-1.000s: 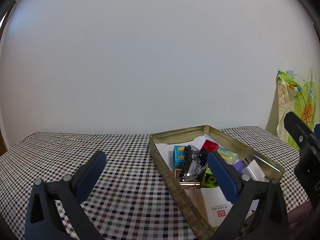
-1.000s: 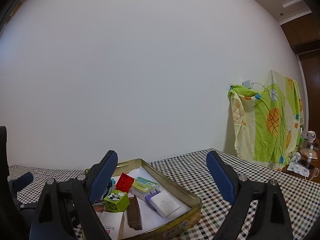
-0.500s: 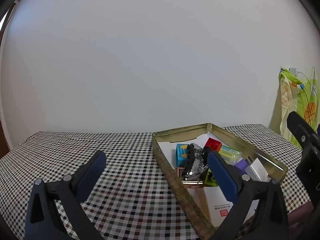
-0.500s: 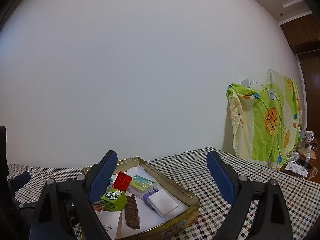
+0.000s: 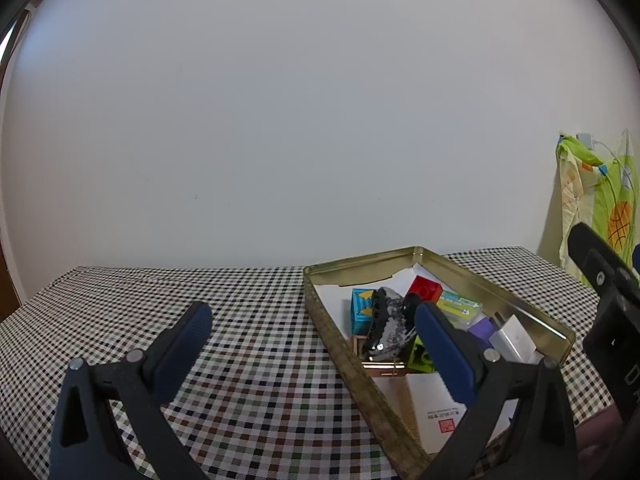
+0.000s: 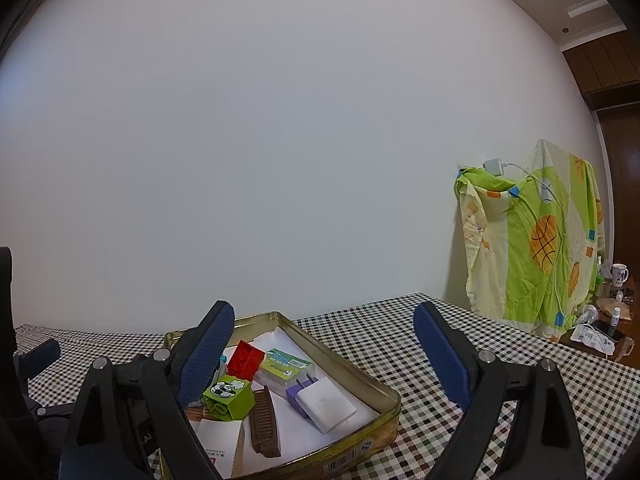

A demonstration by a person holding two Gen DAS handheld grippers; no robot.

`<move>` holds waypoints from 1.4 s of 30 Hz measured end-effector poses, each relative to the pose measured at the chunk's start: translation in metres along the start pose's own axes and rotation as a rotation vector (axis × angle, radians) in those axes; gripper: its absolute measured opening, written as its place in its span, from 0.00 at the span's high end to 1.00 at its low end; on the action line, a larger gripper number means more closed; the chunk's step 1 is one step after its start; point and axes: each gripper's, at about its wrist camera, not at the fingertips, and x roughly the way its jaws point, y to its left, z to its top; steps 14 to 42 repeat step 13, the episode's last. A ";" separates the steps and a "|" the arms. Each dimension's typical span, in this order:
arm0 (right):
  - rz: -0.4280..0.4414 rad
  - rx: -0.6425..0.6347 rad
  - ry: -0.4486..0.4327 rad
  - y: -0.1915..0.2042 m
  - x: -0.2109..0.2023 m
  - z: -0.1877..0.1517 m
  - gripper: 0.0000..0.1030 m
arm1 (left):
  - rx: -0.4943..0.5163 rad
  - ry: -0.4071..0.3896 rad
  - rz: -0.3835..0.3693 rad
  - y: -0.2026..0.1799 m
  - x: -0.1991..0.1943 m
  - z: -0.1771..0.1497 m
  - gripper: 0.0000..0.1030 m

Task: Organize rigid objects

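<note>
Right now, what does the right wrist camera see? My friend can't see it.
A gold tin tray on a checkered tablecloth holds a red block, a green block, a brown comb and a white charger. The right hand-held gripper hangs open above it.

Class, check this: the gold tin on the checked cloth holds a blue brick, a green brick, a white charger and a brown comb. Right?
Not quite. The brick beside the green brick is red, not blue, as the right wrist view shows. The gold tin, white charger and brown comb are as stated.

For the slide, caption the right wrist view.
Open right gripper above a gold tin holding a red brick, green block, white charger and brown comb.
</note>
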 end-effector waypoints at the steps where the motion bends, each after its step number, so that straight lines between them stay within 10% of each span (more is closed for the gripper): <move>1: -0.001 -0.001 0.002 0.000 0.000 0.000 0.10 | 0.000 0.001 0.000 0.000 0.000 0.000 0.00; 42: -0.008 -0.003 0.016 -0.001 0.004 -0.001 0.10 | -0.002 0.007 -0.012 0.002 -0.001 0.000 0.00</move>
